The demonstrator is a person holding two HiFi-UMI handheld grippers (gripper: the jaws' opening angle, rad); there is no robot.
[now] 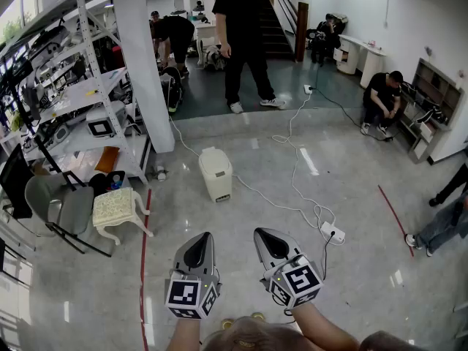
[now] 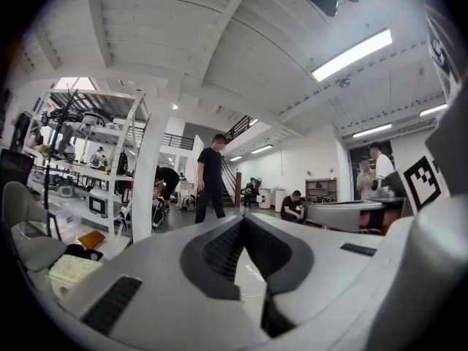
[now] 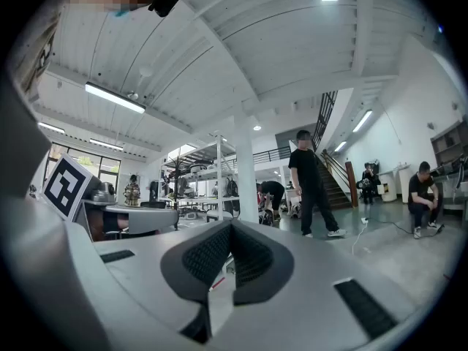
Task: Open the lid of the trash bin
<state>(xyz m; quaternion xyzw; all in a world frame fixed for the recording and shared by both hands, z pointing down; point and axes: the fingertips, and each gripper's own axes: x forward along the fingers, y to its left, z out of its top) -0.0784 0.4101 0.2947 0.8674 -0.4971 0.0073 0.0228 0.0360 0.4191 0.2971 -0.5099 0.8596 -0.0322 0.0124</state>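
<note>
Both jaw pairs closed, empty: left gripper [image 1: 199, 241], right gripper [image 1: 265, 237] | trash bin [image 1: 216, 172] well apart, floor [image 1: 228, 221] between.

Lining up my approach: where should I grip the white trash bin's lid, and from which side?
Probably the lid at its near lip, from the near side: the trash bin stands upright, lid shut on top, that edge facing the head view. The hinge cannot be made out; check first.

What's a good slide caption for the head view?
Shut and empty, the left gripper and right gripper hang over the glossy floor; the white trash bin stands ahead, lid down.
</note>
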